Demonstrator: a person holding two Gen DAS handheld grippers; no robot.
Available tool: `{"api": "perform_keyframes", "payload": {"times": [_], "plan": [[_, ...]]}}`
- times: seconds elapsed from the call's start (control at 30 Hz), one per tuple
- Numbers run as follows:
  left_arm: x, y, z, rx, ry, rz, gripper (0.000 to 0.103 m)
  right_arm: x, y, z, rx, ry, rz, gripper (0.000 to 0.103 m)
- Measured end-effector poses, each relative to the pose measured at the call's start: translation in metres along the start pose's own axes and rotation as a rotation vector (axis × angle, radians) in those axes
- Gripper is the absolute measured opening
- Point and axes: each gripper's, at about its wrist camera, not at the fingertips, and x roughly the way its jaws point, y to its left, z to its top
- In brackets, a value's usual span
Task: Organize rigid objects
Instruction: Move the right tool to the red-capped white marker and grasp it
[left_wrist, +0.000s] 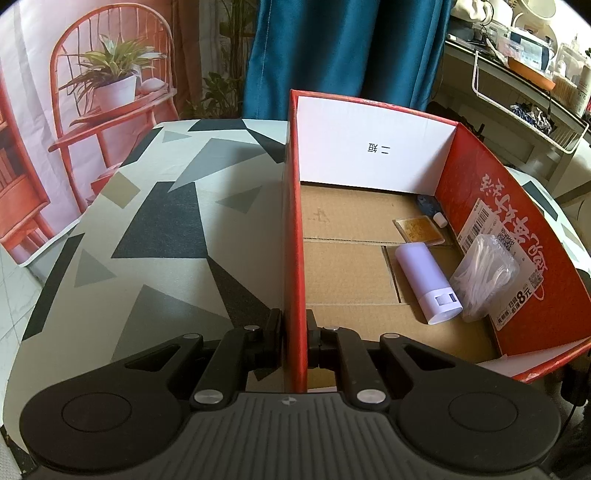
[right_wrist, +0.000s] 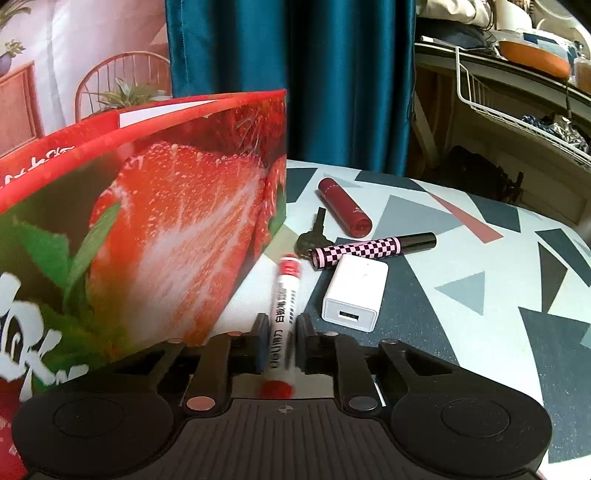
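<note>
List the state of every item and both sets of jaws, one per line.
Left gripper: jaws shut on the box wall.
Right gripper: jaws around the whiteboard marker, marker capped.
Lavender tube: lying in the box.
Clear bag: in the box.
Red tube: lying on the table.
Checkered tube: lying, capped.
White charger: unplugged.

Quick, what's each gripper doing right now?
Left gripper: shut on the box wall.
Right gripper: shut on the marker.

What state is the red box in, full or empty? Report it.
Partly filled: the red box holds a lilac tube and a clear bag; most floor bare.
</note>
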Motion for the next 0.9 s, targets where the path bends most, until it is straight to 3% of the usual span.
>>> {"api": "perform_keyframes", "payload": {"times": [0.17, 0.5, 0.9], "plan": [[0.0, 0.0, 0.0, 0.003, 0.001, 0.001, 0.012, -0.001, 0.006, -0.001, -0.029, -0.013, -0.022, 0.014], [0.001, 0.001, -0.001, 0.003, -0.002, 0.0, 0.012, 0.003, -0.005, 0.003, 0.041, 0.004, 0.018, 0.014], [0.001, 0.001, -0.001, 0.002, -0.003, -0.001, 0.012, 0.01, -0.004, 0.011, 0.053, 0.032, 0.0, 0.015]]}}
